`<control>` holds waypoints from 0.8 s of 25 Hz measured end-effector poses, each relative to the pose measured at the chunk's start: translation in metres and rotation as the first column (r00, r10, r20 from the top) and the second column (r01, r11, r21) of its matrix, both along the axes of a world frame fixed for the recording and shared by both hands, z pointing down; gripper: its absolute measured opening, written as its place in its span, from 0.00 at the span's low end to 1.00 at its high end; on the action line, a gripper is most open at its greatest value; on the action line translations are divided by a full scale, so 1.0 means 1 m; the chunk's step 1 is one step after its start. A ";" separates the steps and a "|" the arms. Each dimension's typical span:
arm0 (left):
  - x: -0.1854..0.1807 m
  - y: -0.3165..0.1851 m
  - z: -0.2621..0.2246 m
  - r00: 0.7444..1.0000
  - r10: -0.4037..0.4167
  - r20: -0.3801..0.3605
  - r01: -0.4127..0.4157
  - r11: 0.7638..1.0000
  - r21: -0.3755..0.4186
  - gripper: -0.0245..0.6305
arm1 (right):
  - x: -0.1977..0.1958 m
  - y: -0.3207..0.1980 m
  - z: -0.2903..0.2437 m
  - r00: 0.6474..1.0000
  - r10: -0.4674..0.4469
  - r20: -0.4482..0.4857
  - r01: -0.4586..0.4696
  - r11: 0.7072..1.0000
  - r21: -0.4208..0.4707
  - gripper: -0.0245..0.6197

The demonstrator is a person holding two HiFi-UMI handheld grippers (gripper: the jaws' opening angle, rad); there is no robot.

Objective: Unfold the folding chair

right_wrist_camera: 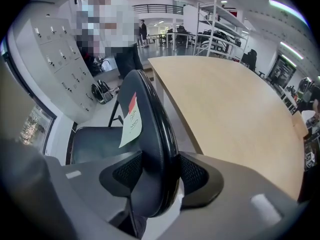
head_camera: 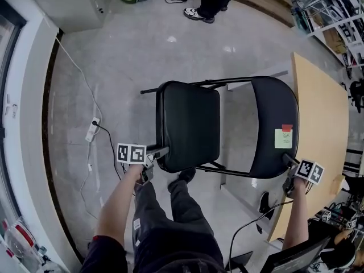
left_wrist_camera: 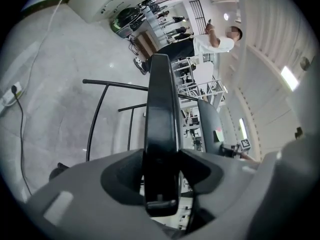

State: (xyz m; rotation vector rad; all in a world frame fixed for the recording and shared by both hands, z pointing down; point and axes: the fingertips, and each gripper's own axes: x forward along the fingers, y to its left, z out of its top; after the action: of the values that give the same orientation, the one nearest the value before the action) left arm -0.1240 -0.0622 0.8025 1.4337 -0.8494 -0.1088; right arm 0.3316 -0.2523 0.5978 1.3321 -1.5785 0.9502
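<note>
The black folding chair stands open on the floor in the head view, seat (head_camera: 190,124) at left and backrest (head_camera: 276,124) at right. A yellow note with a red tab (head_camera: 282,137) is stuck on the backrest. My left gripper (head_camera: 162,151) is shut on the seat's near corner; in the left gripper view the seat edge (left_wrist_camera: 161,134) runs straight between the jaws of that gripper (left_wrist_camera: 161,184). My right gripper (head_camera: 289,161) is shut on the backrest's top edge. In the right gripper view the backrest (right_wrist_camera: 150,134), with the note (right_wrist_camera: 131,124) on it, fills the gap of that gripper (right_wrist_camera: 155,176).
A long wooden table (head_camera: 318,124) runs right behind the backrest. A power strip with its cable (head_camera: 92,129) lies on the floor at left, near the wall. A person's feet (head_camera: 199,14) stand at the far side, and metal shelving (head_camera: 330,10) is at the top right.
</note>
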 end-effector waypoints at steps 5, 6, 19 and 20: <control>-0.011 -0.002 0.009 1.000 -0.007 -0.016 0.007 1.000 0.010 0.36 | -0.001 0.003 0.003 0.999 0.038 0.009 -0.037 0.999 -0.024 0.39; -0.013 -0.002 0.011 1.000 -0.010 -0.018 0.011 1.000 0.008 0.36 | 0.000 0.004 0.003 0.999 0.045 0.009 -0.045 0.998 -0.032 0.39; -0.068 0.016 0.061 0.999 -0.021 -0.035 0.020 1.000 -0.021 0.39 | -0.036 0.024 0.028 0.997 0.055 0.060 -0.049 0.995 -0.083 0.39; -0.070 0.017 0.063 0.999 -0.018 -0.040 0.017 1.000 -0.020 0.39 | -0.039 0.026 0.027 0.997 0.054 0.061 -0.049 0.995 -0.086 0.39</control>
State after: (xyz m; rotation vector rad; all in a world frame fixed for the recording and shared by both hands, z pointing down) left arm -0.1939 -0.0454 0.8660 1.4016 -0.8279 -0.1418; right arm 0.2929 -0.2263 0.6252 1.3010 -1.5405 1.0888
